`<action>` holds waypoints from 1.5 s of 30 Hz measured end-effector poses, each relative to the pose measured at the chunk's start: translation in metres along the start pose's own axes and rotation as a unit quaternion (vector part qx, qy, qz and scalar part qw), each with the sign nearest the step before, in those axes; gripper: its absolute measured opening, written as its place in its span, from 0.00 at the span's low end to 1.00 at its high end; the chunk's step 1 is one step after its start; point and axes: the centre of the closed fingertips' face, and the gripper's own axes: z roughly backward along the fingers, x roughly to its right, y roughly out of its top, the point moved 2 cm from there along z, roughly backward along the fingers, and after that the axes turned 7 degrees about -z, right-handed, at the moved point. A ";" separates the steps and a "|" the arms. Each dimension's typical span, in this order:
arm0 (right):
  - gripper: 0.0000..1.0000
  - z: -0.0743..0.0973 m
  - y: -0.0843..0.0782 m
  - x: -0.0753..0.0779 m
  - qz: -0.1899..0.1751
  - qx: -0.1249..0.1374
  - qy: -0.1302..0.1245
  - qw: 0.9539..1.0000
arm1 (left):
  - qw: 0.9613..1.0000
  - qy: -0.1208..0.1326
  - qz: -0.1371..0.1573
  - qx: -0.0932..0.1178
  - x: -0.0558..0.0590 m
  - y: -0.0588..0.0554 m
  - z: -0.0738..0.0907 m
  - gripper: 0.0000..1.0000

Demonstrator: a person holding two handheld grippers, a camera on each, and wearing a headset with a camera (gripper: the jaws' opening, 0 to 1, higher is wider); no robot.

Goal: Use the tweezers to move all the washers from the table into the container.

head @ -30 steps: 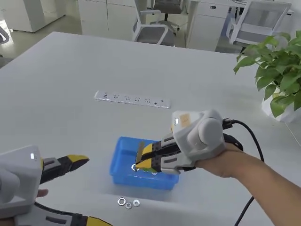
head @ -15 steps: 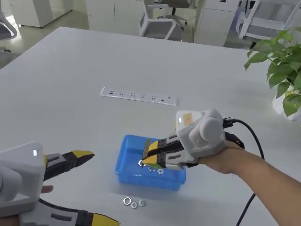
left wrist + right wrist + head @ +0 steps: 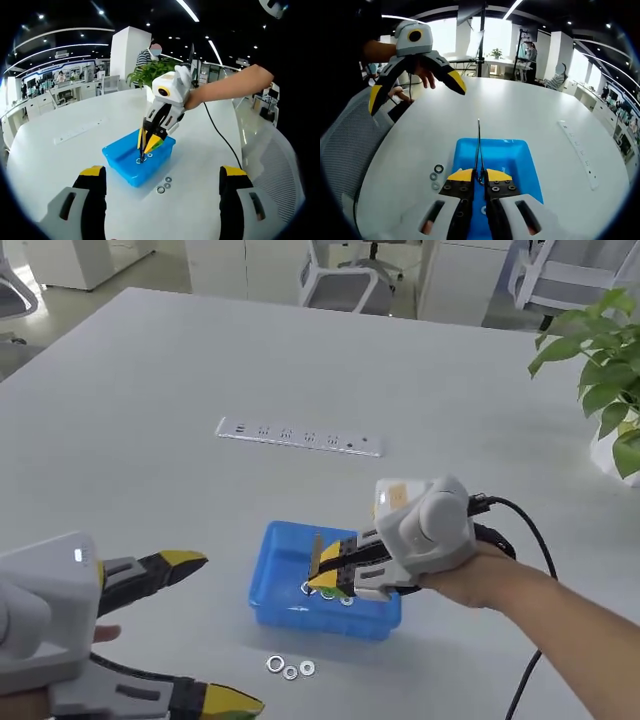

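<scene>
Right gripper (image 3: pixel 322 578): jaws narrow, clamped on the tweezers (image 3: pixel 479 145), above the container.
Left gripper (image 3: pixel 220 632): jaws wide, holding nothing, left of the container.
Container (image 3: pixel 272 558): blue tray, tweezer tips down inside it.
Washers (image 3: pixel 290 668): three on the table, just near of the container.

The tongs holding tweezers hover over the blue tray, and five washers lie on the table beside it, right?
Not five: three washers lie on the table beside the blue tray, as the head view shows. The rest holds.
</scene>
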 end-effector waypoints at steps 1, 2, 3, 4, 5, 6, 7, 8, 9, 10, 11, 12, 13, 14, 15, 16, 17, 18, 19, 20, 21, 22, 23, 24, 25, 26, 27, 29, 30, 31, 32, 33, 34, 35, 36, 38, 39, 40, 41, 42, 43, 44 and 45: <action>0.07 -0.001 -0.001 0.000 0.000 -0.002 0.001 1.000 | 1.000 -0.001 0.000 -0.001 -0.001 0.000 -0.001 0.99; 0.07 -0.002 -0.002 -0.001 -0.002 -0.003 0.003 1.000 | 1.000 -0.001 0.001 -0.001 -0.001 0.000 -0.001 0.99; 0.07 -0.003 -0.003 -0.001 -0.002 -0.003 0.003 1.000 | 1.000 -0.002 0.001 0.000 -0.002 0.001 -0.002 0.99; 0.07 -0.003 -0.003 -0.001 -0.003 -0.004 0.004 1.000 | 1.000 -0.002 0.001 0.001 -0.003 0.002 -0.002 0.99; 0.07 -0.004 -0.005 0.000 -0.002 -0.006 0.005 1.000 | 1.000 -0.003 0.001 0.001 -0.004 0.003 -0.003 0.99; 0.07 -0.005 -0.005 0.000 -0.002 -0.006 0.006 1.000 | 1.000 -0.004 0.002 0.002 -0.005 0.003 -0.004 0.99; 0.07 -0.005 -0.005 -0.001 -0.003 -0.005 0.007 1.000 | 1.000 -0.004 0.003 0.002 -0.006 0.004 -0.005 0.99; 0.07 -0.005 -0.006 0.000 -0.003 -0.006 0.007 1.000 | 1.000 -0.005 0.001 0.003 -0.007 0.005 -0.006 0.98; 0.07 -0.006 -0.006 0.000 -0.003 -0.007 0.007 1.000 | 1.000 -0.005 -0.004 0.005 -0.008 0.006 -0.006 0.97; 0.08 -0.006 -0.007 0.000 -0.003 -0.007 0.008 1.000 | 1.000 -0.007 -0.005 0.006 -0.009 0.007 -0.008 0.96; 0.08 -0.007 -0.007 0.000 -0.004 -0.008 0.008 1.000 | 1.000 -0.008 -0.004 0.005 -0.010 0.008 -0.009 0.96; 0.08 -0.007 -0.009 0.000 -0.004 -0.010 0.010 1.000 | 1.000 -0.010 -0.005 0.005 -0.012 0.009 -0.011 0.95; 0.08 -0.008 -0.009 -0.001 -0.003 -0.011 0.010 1.000 | 1.000 -0.010 -0.009 0.005 -0.013 0.010 -0.012 0.93; 0.08 -0.008 -0.009 -0.001 -0.002 -0.012 0.011 1.000 | 1.000 -0.013 -0.013 0.004 -0.014 0.011 -0.014 0.91; 0.08 -0.008 -0.009 -0.002 -0.003 -0.013 0.011 1.000 | 1.000 -0.015 -0.015 0.004 -0.015 0.012 -0.015 0.90; 0.08 -0.009 -0.010 -0.001 -0.004 -0.013 0.012 1.000 | 1.000 -0.017 -0.017 0.005 -0.016 0.013 -0.016 0.88; 0.08 -0.009 -0.011 -0.002 -0.005 -0.014 0.013 1.000 | 1.000 -0.018 -0.019 0.007 -0.017 0.015 -0.018 0.86; 0.08 -0.009 -0.011 -0.003 -0.003 -0.015 0.014 1.000 | 1.000 -0.019 -0.019 0.007 -0.018 0.016 -0.019 0.85; 0.08 -0.010 -0.011 -0.003 -0.002 -0.016 0.014 1.000 | 1.000 -0.021 -0.020 0.006 -0.020 0.017 -0.022 0.84; 0.08 -0.010 -0.013 -0.003 -0.001 -0.019 0.014 1.000 | 0.999 -0.023 -0.024 0.004 -0.021 0.017 -0.024 0.83; 0.08 -0.010 -0.013 -0.003 -0.001 -0.019 0.015 1.000 | 0.999 -0.027 -0.027 0.002 -0.021 0.018 -0.026 0.81; 0.08 -0.010 -0.012 -0.003 -0.004 -0.015 0.014 1.000 | 0.999 -0.032 -0.029 0.001 -0.021 0.018 -0.028 0.80; 0.08 -0.010 -0.013 -0.003 -0.003 -0.016 0.014 1.000 | 0.999 -0.035 -0.030 0.001 -0.023 0.019 -0.030 0.78; 0.08 -0.010 -0.013 -0.003 -0.004 -0.016 0.014 1.000 | 0.999 -0.039 -0.032 0.000 -0.023 0.020 -0.032 0.74; 0.08 -0.010 -0.013 -0.003 -0.003 -0.017 0.014 1.000 | 0.998 -0.042 -0.036 -0.001 -0.024 0.021 -0.034 0.72; 0.08 -0.010 -0.013 -0.003 -0.003 -0.018 0.015 1.000 | 0.998 -0.044 -0.038 -0.001 -0.025 0.022 -0.035 0.69; 0.08 -0.010 -0.013 -0.003 -0.002 -0.018 0.015 1.000 | 0.998 -0.047 -0.040 -0.001 -0.026 0.023 -0.037 0.65; 0.08 -0.010 -0.013 -0.003 0.000 -0.019 0.015 1.000 | 0.998 -0.051 -0.043 0.000 -0.029 0.025 -0.041 0.59; 0.08 -0.010 -0.013 -0.003 0.001 -0.020 0.015 1.000 | 0.997 -0.056 -0.049 0.002 -0.030 0.026 -0.042 0.53; 0.08 -0.010 -0.013 -0.003 0.001 -0.020 0.015 1.000 | 0.997 -0.059 -0.053 0.003 -0.030 0.027 -0.044 0.49; 0.08 -0.010 -0.012 -0.003 0.001 -0.020 0.016 1.000 | 0.997 -0.063 -0.054 0.003 -0.031 0.028 -0.046 0.45; 0.08 -0.010 -0.012 -0.003 0.002 -0.020 0.016 1.000 | 0.996 -0.065 -0.055 0.004 -0.031 0.028 -0.048 0.41; 0.08 -0.011 -0.013 -0.003 0.002 -0.020 0.016 1.000 | 0.996 -0.067 -0.057 0.002 -0.032 0.028 -0.051 0.38; 0.08 -0.011 -0.013 -0.003 0.002 -0.021 0.016 1.000 | 0.996 -0.068 -0.059 0.000 -0.033 0.028 -0.052 0.37; 0.08 -0.011 -0.012 -0.003 0.003 -0.021 0.016 1.000 | 0.996 -0.069 -0.063 -0.003 -0.033 0.027 -0.054 0.35; 0.08 -0.011 -0.012 -0.003 0.004 -0.021 0.016 1.000 | 0.995 -0.069 -0.070 -0.007 -0.035 0.025 -0.058 0.32; 0.08 -0.011 -0.012 -0.003 0.004 -0.021 0.016 1.000 | 0.995 -0.069 -0.071 -0.009 -0.035 0.025 -0.059 0.30; 0.08 -0.011 -0.012 -0.003 0.005 -0.021 0.016 1.000 | 0.995 -0.070 -0.074 -0.011 -0.036 0.024 -0.061 0.29; 0.08 -0.011 -0.012 -0.003 0.005 -0.021 0.016 1.000 | 0.994 -0.071 -0.077 -0.012 -0.036 0.024 -0.062 0.26; 0.08 -0.011 -0.012 -0.003 0.006 -0.022 0.016 1.000 | 0.994 -0.070 -0.084 -0.012 -0.037 0.024 -0.064 0.25; 0.08 -0.011 -0.013 -0.003 0.007 -0.022 0.017 1.000 | 0.994 -0.070 -0.085 -0.012 -0.038 0.024 -0.066 0.24; 0.08 -0.011 -0.013 -0.003 0.008 -0.023 0.017 1.000 | 0.994 -0.072 -0.086 -0.011 -0.039 0.025 -0.068 0.23; 0.08 -0.011 -0.013 -0.003 0.009 -0.023 0.017 1.000 | 0.993 -0.074 -0.087 -0.010 -0.039 0.025 -0.069 0.22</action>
